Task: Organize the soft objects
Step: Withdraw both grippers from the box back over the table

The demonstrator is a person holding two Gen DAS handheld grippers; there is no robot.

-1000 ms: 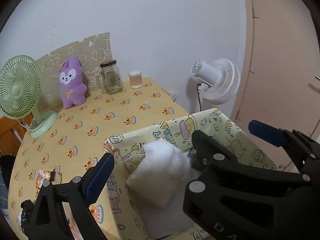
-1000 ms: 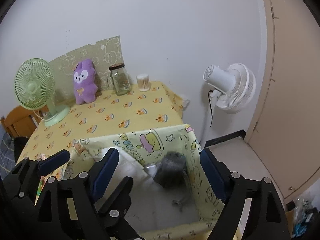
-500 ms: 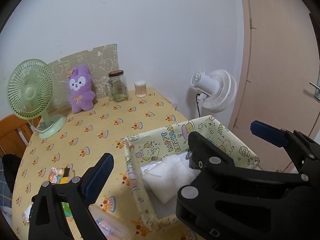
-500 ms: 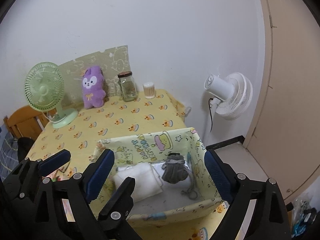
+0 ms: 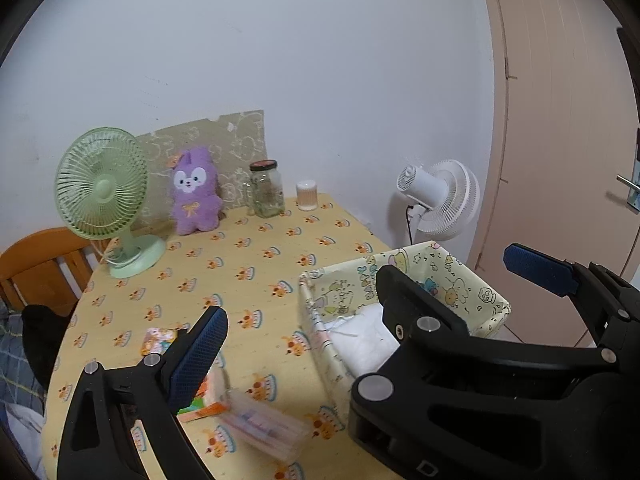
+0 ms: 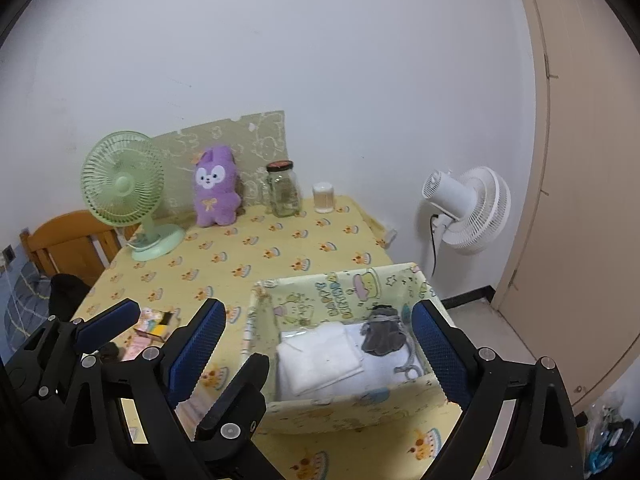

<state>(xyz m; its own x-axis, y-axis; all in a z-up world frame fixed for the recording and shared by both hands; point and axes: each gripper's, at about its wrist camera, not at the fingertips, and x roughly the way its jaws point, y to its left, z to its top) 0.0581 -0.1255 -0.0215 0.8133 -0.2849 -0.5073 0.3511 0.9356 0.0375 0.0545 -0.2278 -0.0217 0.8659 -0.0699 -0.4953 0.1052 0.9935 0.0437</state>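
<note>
We hold both grippers above the near edge of the table, jaws spread wide and empty: the left gripper near the fabric storage box, the right gripper framing it. Inside lie a folded white cloth at left and a gray soft bundle at right, touching. The purple plush stands far back against the wall; we judge it the next item, so we should approach level and grasp its body.
</note>
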